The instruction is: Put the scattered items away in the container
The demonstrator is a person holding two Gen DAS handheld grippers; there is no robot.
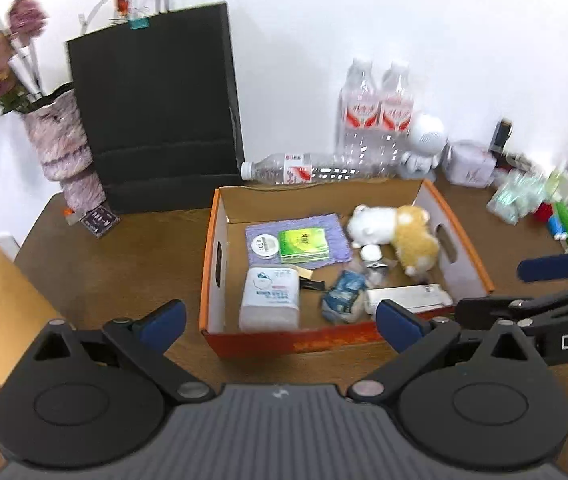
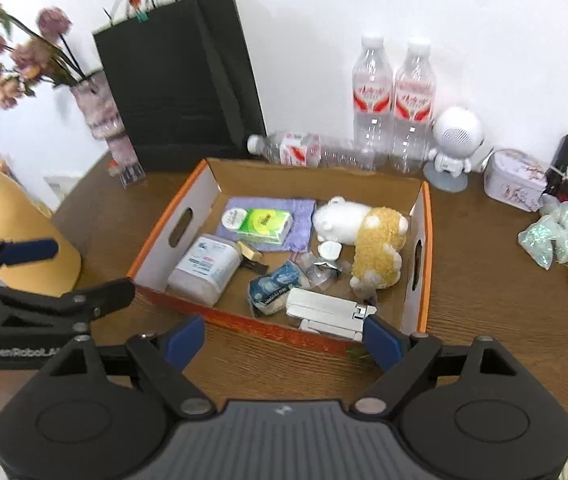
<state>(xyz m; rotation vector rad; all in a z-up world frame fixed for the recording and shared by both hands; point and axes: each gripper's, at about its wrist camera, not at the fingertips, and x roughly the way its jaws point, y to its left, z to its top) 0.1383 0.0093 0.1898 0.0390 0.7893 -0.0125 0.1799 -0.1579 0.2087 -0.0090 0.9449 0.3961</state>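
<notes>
An orange-rimmed cardboard box sits mid-table. Inside lie a white and yellow plush toy, a green tissue pack on a purple cloth, a white wipes tub, a blue packet and a white folded device. My left gripper is open and empty in front of the box. My right gripper is open and empty at the box's near edge.
A black paper bag, a vase of flowers, water bottles, a lying bottle, a white robot speaker, a tin and bagged clutter stand behind and right. A tan chair is left.
</notes>
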